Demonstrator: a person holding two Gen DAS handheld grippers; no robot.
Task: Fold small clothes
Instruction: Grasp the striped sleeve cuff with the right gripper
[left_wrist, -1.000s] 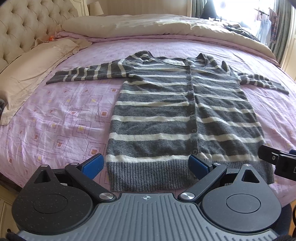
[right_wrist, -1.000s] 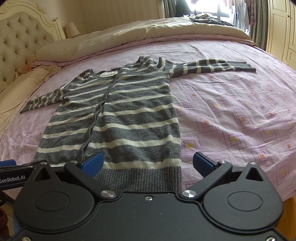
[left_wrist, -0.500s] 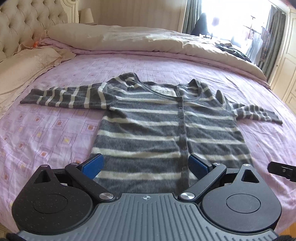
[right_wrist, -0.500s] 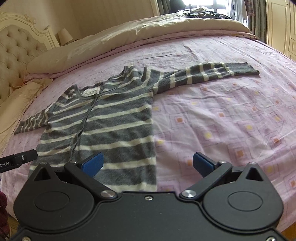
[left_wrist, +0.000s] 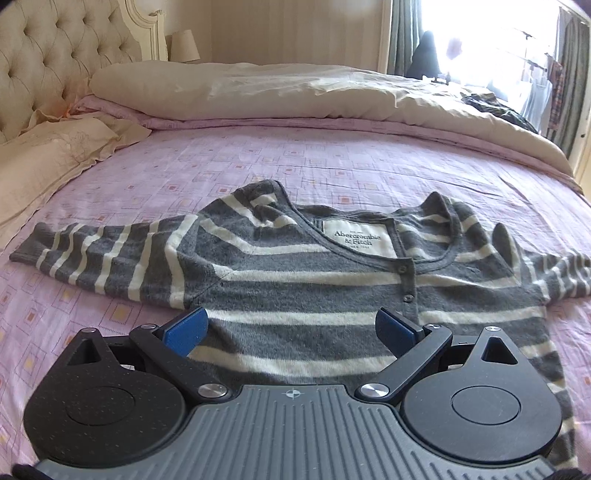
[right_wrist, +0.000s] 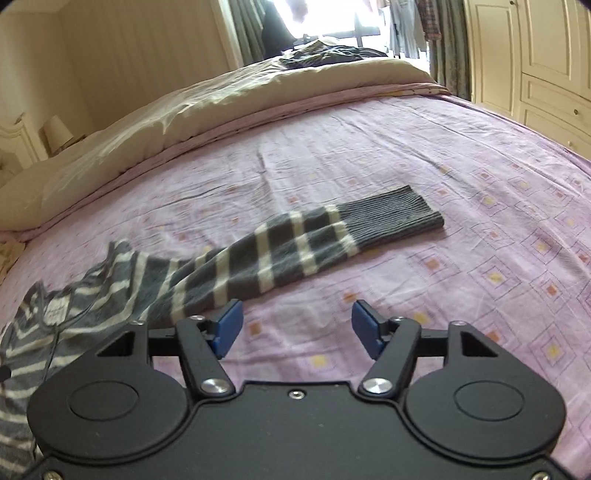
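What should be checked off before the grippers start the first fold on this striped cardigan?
1. Left gripper open and empty: ok, jaws spread over the cardigan's chest.
2. Right gripper open and empty: ok, jaws spread over bare bedsheet.
3. Cardigan lies flat, front up, buttoned: ok in the visible part; the hem is hidden behind the left gripper, cannot tell.
4. Right sleeve stretched out, cuff free: ok.
5. Left sleeve stretched out flat: ok.
6. Right gripper lined up on the sleeve: not ok, the sleeve lies ahead and left of the jaws.
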